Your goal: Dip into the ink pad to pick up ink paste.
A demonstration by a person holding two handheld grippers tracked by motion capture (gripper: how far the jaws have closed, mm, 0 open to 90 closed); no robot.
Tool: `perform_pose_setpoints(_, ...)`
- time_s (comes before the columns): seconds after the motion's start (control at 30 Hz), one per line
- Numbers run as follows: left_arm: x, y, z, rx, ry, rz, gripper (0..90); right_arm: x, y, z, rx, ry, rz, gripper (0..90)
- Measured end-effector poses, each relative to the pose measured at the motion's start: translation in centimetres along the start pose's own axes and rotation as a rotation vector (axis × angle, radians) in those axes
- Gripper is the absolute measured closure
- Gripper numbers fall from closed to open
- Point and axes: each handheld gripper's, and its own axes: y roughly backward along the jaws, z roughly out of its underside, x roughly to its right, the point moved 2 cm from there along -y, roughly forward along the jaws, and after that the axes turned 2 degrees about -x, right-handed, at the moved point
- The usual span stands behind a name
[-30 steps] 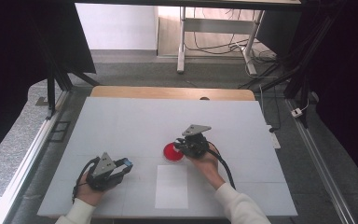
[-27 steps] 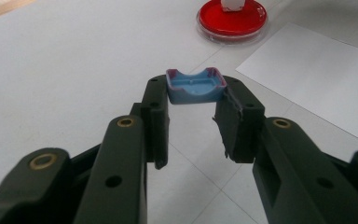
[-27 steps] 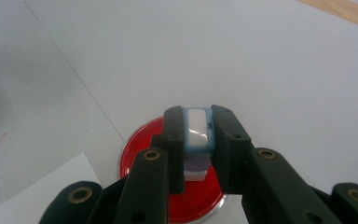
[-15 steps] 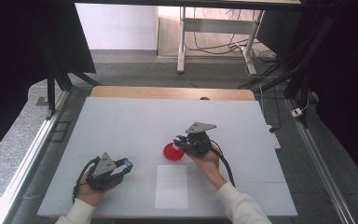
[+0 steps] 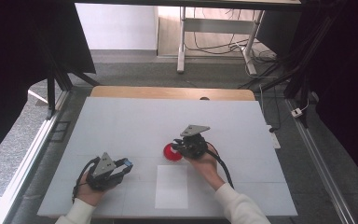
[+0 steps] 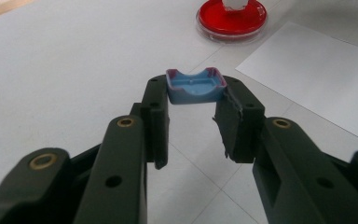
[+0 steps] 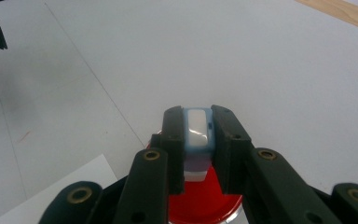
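**Stamp and cap held apart over the bench**

While the left tool (image 6: 191,105) clamps a blue cap (image 6: 195,87) near the bench's (image 5: 121,121) front-left corner, hollow side up and long axis across the jaws, the right tool (image 7: 196,140) grips a white-faced stamp (image 7: 198,128) above the red dish (image 5: 171,152) mid-bench, its long axis running along the jaws. The paper (image 5: 171,185) by the front edge looks blank, so any stamping appears left to do.

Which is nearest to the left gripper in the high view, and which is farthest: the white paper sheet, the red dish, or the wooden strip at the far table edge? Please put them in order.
From the left gripper:
1. White paper sheet, just to its right.
2. Red dish, beyond the sheet, beside the right gripper.
3. Wooden strip, along the far edge.
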Motion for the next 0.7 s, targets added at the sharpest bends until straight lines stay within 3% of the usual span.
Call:
perform_pose_setpoints(0.47,0.03,0.0,0.02,0.0,-0.003,0.0,64.9,-0.07,-0.45,0.27,-0.031,0.026,0.022,75.0)
perform_pose_setpoints(0.7,0.04,-0.01,0.01,0.0,-0.003,-0.001,64.9,-0.04,-0.49,0.31,-0.03,0.016,0.018,74.9)
